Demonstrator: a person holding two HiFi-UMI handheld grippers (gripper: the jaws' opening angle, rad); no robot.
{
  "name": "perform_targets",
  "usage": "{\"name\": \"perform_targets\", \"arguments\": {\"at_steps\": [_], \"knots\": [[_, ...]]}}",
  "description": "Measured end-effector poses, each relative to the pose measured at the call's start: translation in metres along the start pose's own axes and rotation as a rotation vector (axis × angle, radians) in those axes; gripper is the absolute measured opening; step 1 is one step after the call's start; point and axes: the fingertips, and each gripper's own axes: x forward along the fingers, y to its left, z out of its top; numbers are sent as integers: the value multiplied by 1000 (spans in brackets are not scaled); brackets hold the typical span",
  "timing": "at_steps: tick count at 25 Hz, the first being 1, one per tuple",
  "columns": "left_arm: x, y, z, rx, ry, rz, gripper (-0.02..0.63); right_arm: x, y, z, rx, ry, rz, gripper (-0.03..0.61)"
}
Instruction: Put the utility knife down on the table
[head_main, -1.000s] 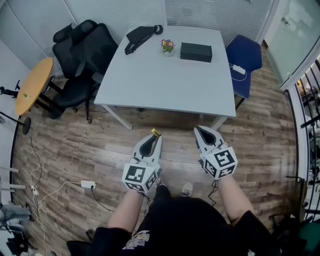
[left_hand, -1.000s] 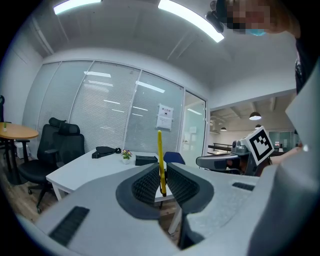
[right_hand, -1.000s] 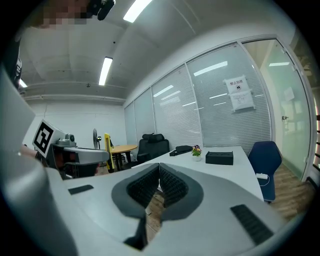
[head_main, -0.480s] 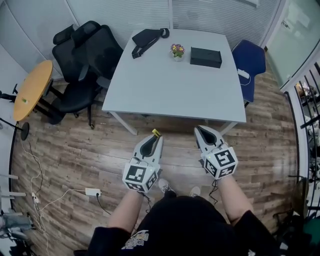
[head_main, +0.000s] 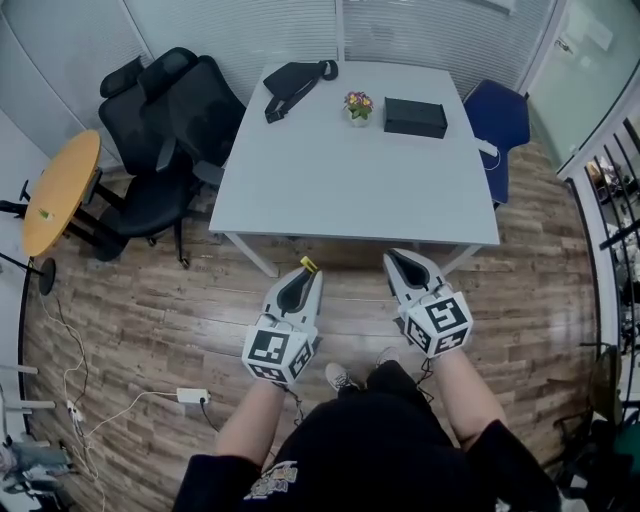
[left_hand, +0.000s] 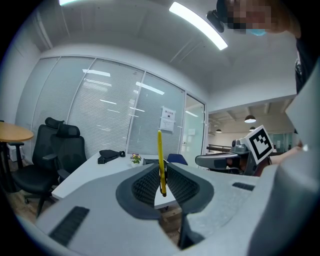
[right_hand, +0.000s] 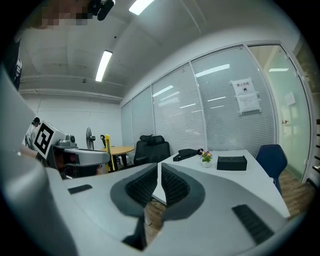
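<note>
My left gripper is shut on a thin yellow utility knife, which stands upright between the jaws; its yellow tip pokes out past the jaws in the head view. My right gripper is shut with nothing between its jaws. Both hover over the wooden floor just short of the near edge of the pale grey table. In the right gripper view the left gripper and the yellow knife show at the left.
On the table's far side lie a black pouch, a small flower pot and a black box. Black office chairs stand left, a blue chair right, a round wooden table far left. A power strip lies on the floor.
The table has drawn slightly nearer and shifted in the head view as the person steps toward it. Both grippers keep their pose and stay shut.
</note>
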Motion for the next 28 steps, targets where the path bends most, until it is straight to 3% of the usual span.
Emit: {"name": "perform_targets", "arguments": {"at_steps": [14,28], "knots": [[37,16,3,-6,12,9,48,29,-28,6,9,0,6,29],[150,19,5,14,67,-12,48,74,-128,10,69,-8,-5,31]]}}
